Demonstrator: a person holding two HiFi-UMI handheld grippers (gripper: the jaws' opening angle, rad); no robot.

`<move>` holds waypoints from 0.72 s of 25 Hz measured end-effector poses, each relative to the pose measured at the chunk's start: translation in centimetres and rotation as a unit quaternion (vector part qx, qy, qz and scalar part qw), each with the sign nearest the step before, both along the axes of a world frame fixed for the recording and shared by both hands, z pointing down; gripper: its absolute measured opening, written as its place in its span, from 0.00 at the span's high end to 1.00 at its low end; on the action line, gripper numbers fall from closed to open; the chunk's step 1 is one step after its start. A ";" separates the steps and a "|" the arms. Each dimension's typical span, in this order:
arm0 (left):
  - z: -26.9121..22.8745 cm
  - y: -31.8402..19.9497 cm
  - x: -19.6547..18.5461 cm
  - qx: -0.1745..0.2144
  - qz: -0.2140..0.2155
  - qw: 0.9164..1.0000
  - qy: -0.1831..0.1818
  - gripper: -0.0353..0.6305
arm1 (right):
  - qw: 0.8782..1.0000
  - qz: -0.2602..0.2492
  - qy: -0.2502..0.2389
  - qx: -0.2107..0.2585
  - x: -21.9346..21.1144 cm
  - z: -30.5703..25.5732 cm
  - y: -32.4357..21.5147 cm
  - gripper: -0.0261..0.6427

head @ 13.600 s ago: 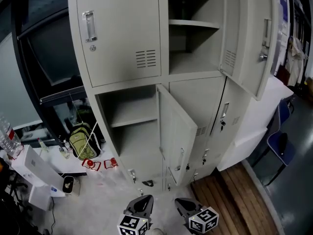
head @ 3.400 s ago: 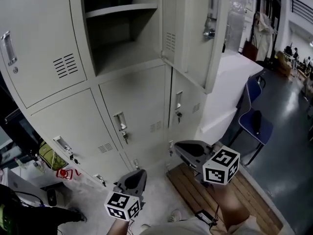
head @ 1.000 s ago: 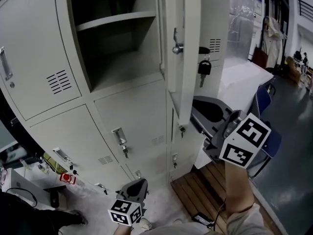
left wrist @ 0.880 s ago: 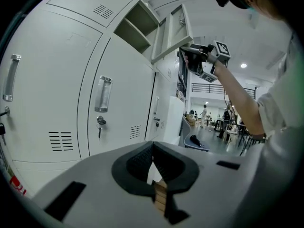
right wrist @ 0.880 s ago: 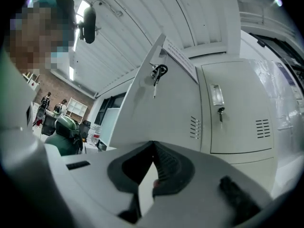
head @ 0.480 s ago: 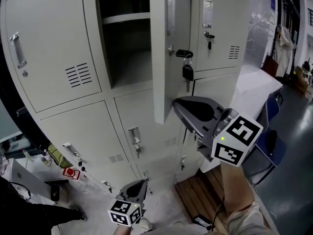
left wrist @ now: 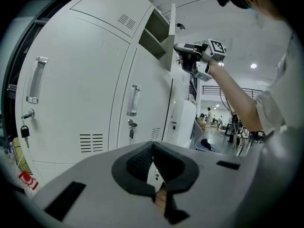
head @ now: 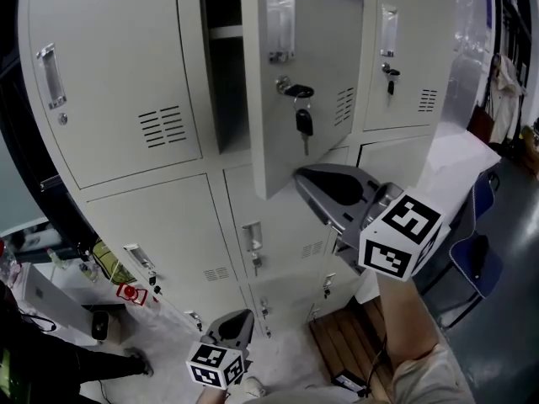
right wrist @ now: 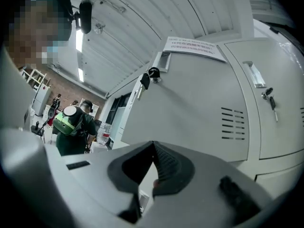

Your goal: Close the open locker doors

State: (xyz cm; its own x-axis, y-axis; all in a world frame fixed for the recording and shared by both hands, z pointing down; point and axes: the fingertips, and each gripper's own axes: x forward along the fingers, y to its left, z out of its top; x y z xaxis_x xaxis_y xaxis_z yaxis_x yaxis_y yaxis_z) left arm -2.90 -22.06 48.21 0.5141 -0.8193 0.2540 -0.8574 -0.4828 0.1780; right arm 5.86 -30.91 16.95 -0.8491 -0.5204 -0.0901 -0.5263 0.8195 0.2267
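One pale grey sheet-metal locker door (head: 313,99) is hanging ajar at twelve o'clock, a dark key (head: 302,124) dangling from its lock. My right claw (head: 305,179), pressed together and empty, is hovering by the door's lower edge. My left claw (head: 238,320), likewise closed, is idling at six o'clock. I am judging the door light, stiff and free-swinging, best pushed flat near the latch.

Cool, even indoor light falls on the pale lockers (head: 126,82); the open compartment (head: 221,87) lies in shadow; a ceiling lamp (left wrist: 253,66) and a strip light (right wrist: 78,37) burn white; the head view is sharp, slightly curved; both gripper views bulge, dark at the corners, bending locker edges; the left hand-held gripper (left wrist: 153,161) and right hand-held gripper (right wrist: 153,167) look soft up close.
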 end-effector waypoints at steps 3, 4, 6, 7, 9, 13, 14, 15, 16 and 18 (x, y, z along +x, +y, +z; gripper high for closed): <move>-0.2 -0.3 -0.6 0.004 -0.006 1.000 -0.004 0.92 | 1.000 -0.005 -0.003 -0.002 -0.7 0.0 -0.6 0.92; -0.3 -0.4 -0.8 0.006 -0.008 1.000 -0.006 0.92 | 1.000 -0.006 -0.004 -0.003 -0.9 0.0 -0.8 0.92; -0.4 -0.6 -1.2 0.007 -0.013 1.000 -0.009 0.92 | 1.000 -0.008 -0.004 -0.004 -1.3 0.0 -1.2 0.92; -0.4 -0.7 -1.4 0.007 -0.015 1.000 -0.009 0.92 | 1.000 -0.010 -0.004 -0.005 -1.5 0.0 -1.4 0.92; -0.4 -0.9 -1.7 0.006 -0.018 1.000 -0.009 0.92 | 1.000 -0.012 -0.003 -0.005 -2.0 0.0 -1.8 0.92; -0.3 -1.5 -2.4 0.006 -0.024 1.000 -0.008 0.92 | 1.000 -0.015 -0.004 -0.006 -2.7 -0.1 -2.6 0.92; -0.3 -1.6 -2.6 0.006 -0.026 1.000 -0.007 0.92 | 1.000 -0.016 -0.004 -0.006 -2.9 -0.1 -2.8 0.92; -0.3 -1.8 -2.8 0.006 -0.028 1.000 -0.007 0.92 | 1.000 -0.017 -0.005 -0.007 -3.1 -0.1 -3.0 0.92; -0.3 -1.9 -3.1 0.006 -0.030 1.000 -0.007 0.92 | 1.000 -0.018 -0.005 -0.008 -3.3 0.0 -3.2 0.92; -0.3 -2.1 -3.4 0.006 -0.033 0.999 -0.007 0.92 | 1.000 -0.019 -0.005 -0.009 -3.7 0.0 -3.6 0.92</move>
